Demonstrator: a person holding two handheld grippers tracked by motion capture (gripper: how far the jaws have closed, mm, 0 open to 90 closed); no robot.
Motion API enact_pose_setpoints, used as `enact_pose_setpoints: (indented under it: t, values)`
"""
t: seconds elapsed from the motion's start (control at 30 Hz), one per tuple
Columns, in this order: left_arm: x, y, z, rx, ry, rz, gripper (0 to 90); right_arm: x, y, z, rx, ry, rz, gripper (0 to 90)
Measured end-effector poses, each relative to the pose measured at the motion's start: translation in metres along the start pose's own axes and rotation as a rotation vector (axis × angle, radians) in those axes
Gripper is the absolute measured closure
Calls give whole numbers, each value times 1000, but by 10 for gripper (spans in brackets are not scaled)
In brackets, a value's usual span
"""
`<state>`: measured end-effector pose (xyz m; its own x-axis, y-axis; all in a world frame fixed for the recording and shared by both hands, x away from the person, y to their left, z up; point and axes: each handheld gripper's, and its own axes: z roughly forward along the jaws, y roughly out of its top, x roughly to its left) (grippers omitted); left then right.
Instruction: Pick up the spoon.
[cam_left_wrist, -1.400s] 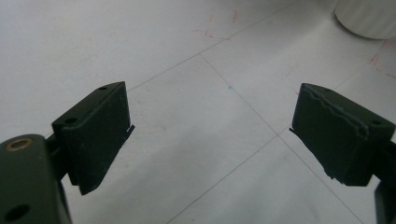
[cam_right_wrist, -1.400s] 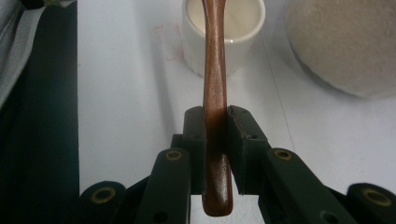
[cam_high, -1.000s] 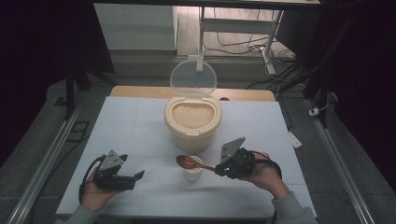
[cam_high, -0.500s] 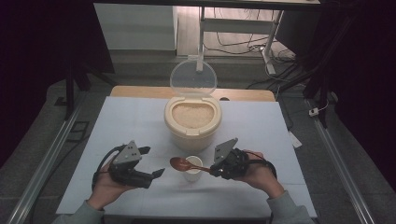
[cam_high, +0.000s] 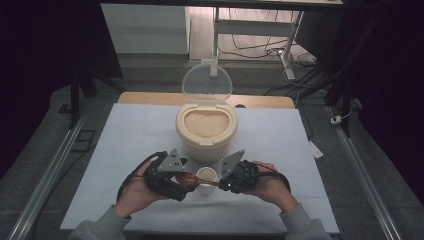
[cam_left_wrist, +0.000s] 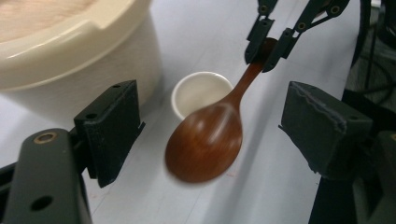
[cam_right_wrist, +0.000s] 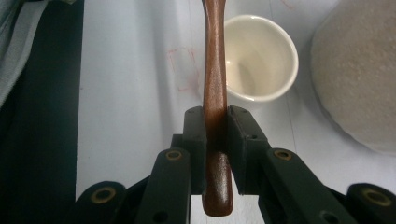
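Beside rice container (cam_high: 205, 131), white cup (cam_high: 206, 176), spoon (cam_high: 186, 178) overhead

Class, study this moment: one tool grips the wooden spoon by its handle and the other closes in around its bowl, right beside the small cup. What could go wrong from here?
1. The left tool has just been closing, jaws either side of the brown wooden spoon without touching; a hit could twist it in the right tool, shut on the thin handle.
2. The small white cup sits just below and might get knocked over.
3. The open cream rice container stands close behind.
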<state>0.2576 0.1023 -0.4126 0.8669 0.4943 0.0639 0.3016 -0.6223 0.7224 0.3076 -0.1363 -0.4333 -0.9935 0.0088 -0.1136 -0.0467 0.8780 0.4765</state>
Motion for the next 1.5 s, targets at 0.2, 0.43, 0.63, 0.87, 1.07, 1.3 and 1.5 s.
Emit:
enact_pose_setpoints:
  t: [0.2, 0.43, 0.63, 0.87, 1.07, 1.3, 1.5]
  values:
    - [-1, 8, 18, 83, -28, 38, 257, 1, 5, 4, 11, 0, -18, 775]
    - [-3, 12, 34, 177, -79, 72, 378, 3, 12, 6, 20, -7, -43, 775]
    - [-6, 13, 42, 238, -100, 102, 454, 5, 16, 7, 19, -8, -53, 775]
    - [-8, 11, 45, 278, -86, 136, 611, 9, 20, 4, 15, -16, -89, 774]
    - [-7, 9, 46, 291, -105, 157, 713, 13, 21, 2, -2, -31, -130, 773]
    - [-10, 5, 51, 289, -147, 168, 782, 18, 23, 2, 8, -47, -184, 764]
    - [-9, 4, 50, 269, -119, 167, 787, 17, 22, -1, -38, -93, -154, 735]
